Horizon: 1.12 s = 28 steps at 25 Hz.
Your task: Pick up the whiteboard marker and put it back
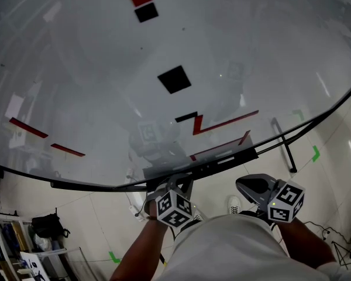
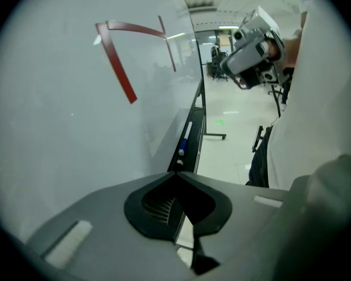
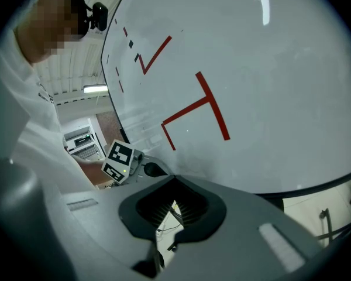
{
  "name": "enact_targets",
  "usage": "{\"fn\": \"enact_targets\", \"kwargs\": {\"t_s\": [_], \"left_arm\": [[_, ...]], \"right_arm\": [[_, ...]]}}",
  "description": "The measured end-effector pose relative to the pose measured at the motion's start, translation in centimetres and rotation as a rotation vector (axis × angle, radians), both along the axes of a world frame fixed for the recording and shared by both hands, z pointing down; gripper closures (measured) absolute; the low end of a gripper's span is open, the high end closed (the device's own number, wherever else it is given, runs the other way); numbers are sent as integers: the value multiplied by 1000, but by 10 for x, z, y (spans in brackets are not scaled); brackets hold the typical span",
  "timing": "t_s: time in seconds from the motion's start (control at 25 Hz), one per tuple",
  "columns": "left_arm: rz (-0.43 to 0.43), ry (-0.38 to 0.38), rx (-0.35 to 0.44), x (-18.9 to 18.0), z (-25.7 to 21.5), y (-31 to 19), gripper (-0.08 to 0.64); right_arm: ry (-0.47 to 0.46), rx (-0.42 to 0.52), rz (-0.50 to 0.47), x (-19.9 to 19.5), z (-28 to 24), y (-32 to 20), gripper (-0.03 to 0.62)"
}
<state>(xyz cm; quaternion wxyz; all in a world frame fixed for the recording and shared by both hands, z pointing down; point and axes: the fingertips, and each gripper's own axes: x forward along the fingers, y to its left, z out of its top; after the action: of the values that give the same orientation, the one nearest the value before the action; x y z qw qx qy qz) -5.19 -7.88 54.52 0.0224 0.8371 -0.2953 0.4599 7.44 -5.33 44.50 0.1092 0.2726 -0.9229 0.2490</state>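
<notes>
1. Left gripper (image 2: 178,177) hangs low at the whiteboard's (image 2: 76,127) bottom edge. Its jaws are together with nothing between them, and they look along the black tray (image 2: 198,113).
2. Straight ahead of those jaws, near but not touching, the whiteboard marker (image 2: 185,136) lies in the tray. It has a white barrel, and its blue cap end is nearer the gripper.
3. Its long axis runs along the tray and away from the left gripper, so the jaws face it end-on. A grip across the barrel would likely need the gripper turned or brought in from above.
4. Right gripper (image 3: 174,180) is held off the tray, its jaws also closed and empty. Its view shows only the board's red lines, not the marker, so the left seems better placed.
</notes>
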Motion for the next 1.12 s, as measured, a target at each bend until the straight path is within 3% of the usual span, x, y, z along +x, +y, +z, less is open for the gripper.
{"fn": "enact_targets", "kwargs": {"t_s": [0.4, 0.72, 0.96, 1.12], "left_arm": [[-106, 395, -77, 9, -39, 7, 543], [-144, 538, -80, 8, -58, 7, 543], [-175, 795, -161, 16, -80, 15, 543], [-181, 894, -199, 16, -87, 18, 541]], "right_arm": [[11, 5, -30, -9, -3, -2, 591], [12, 6, -43, -16, -3, -3, 591], [9, 12, -43, -19, -5, -3, 591], [6, 17, -40, -21, -6, -3, 591]]}}
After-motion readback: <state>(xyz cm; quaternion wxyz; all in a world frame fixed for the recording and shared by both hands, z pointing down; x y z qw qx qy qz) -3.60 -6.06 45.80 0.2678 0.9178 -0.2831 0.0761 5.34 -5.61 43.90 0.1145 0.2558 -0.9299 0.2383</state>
